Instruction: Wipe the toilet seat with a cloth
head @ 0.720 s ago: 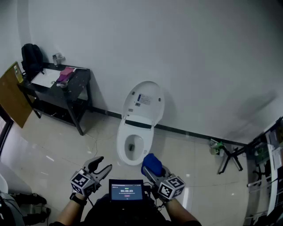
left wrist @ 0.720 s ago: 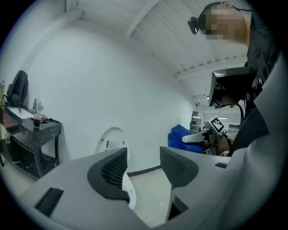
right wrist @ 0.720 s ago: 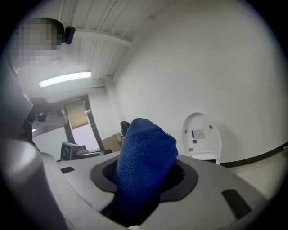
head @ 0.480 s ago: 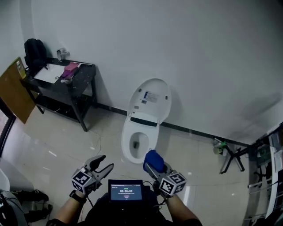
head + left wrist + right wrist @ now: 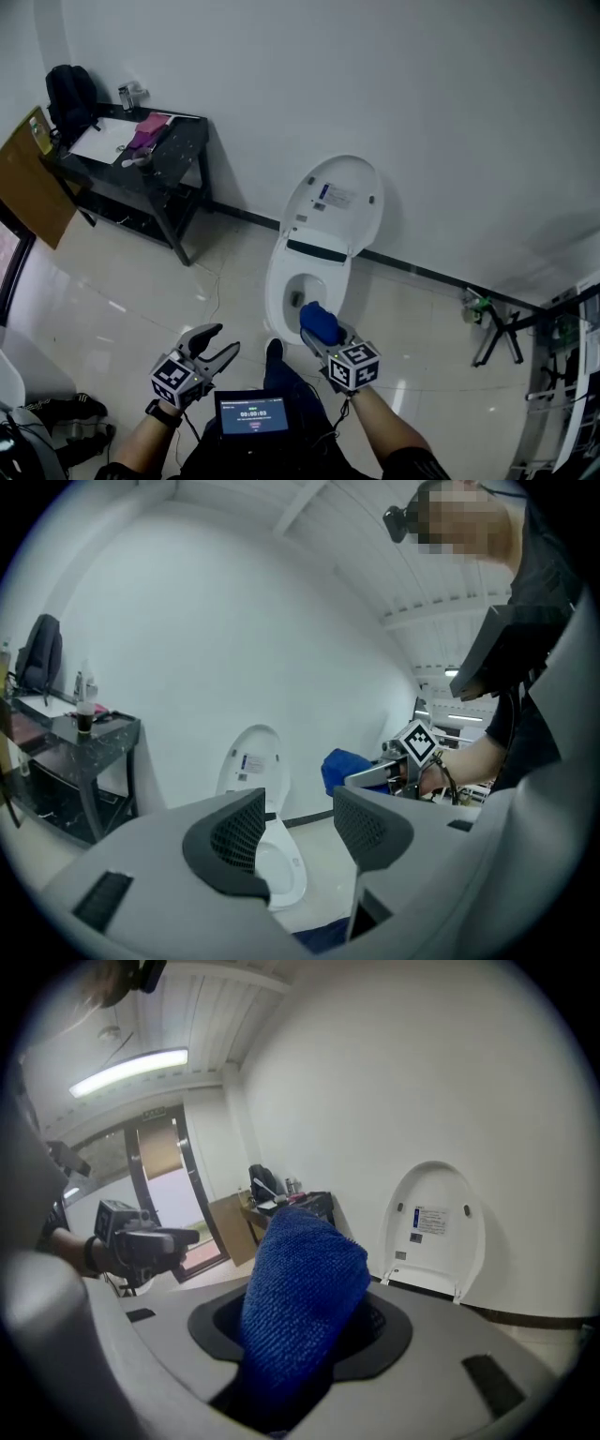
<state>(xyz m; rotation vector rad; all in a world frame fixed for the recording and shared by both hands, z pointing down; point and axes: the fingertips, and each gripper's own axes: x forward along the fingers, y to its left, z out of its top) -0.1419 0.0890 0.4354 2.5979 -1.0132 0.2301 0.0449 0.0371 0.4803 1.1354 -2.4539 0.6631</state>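
A white toilet (image 5: 309, 281) stands against the wall with its lid (image 5: 336, 206) raised upright; its seat rim (image 5: 281, 860) shows low in the left gripper view. A folded blue cloth (image 5: 321, 323) is clamped in my right gripper (image 5: 323, 339), held just short of the bowl's near rim. That cloth (image 5: 300, 1297) fills the middle of the right gripper view, with the lid (image 5: 433, 1227) behind it. Off to the left my left gripper (image 5: 214, 352) is open and holds nothing; its two jaws stand apart in its own view (image 5: 295, 832).
A dark table (image 5: 141, 155) with a backpack (image 5: 70, 103), bottles and a pink item stands at the left wall, beside a brown board (image 5: 33, 192). A folding stand (image 5: 497, 328) and a rack sit at the right. A small screen (image 5: 251, 412) hangs at my chest.
The view has closed in on the toilet, which now sits larger and nearer. My right gripper with the cloth has come up to the bowl's front rim; the left stays open.
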